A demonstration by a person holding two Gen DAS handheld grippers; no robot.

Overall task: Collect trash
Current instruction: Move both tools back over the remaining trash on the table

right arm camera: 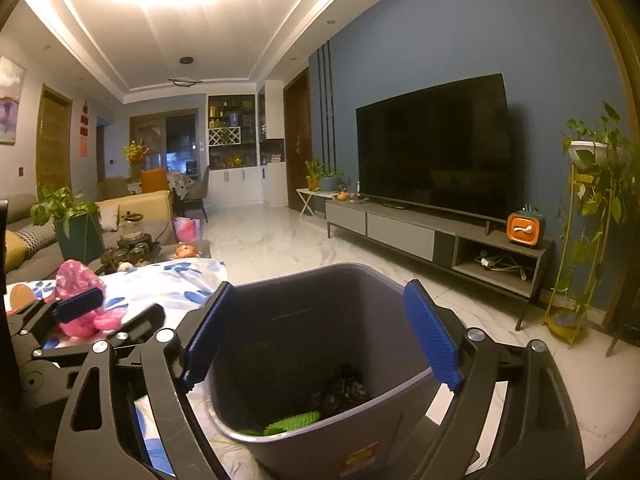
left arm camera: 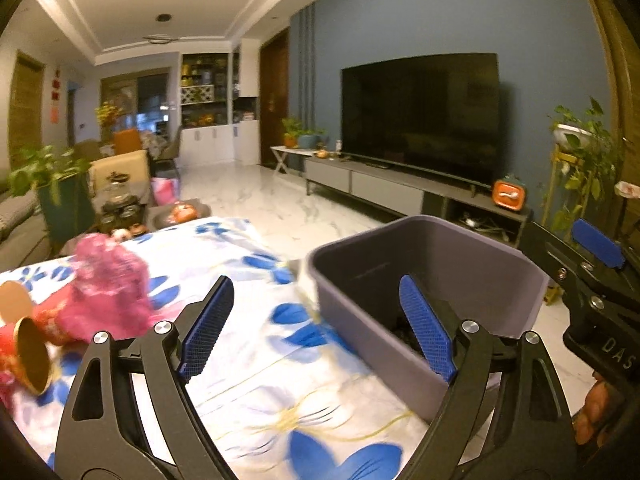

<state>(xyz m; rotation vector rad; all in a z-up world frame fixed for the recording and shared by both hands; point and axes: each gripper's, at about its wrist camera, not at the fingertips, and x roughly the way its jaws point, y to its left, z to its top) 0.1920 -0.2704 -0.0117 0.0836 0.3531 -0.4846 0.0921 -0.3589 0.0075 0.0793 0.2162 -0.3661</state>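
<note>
R gripper: jaws wide, empty, over bin, lower centre.
L gripper: wide, empty.
Risk: pink wrapper, left edge, may slide off cloth.

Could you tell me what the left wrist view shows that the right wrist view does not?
Only the left wrist view shows the gold-lined red cups lying on the floral cloth. Only the right wrist view shows the bin's contents: a green ridged piece and a black crumpled bag. Both show the grey bin, the pink wrapper, the television, and open, empty jaws.
</note>
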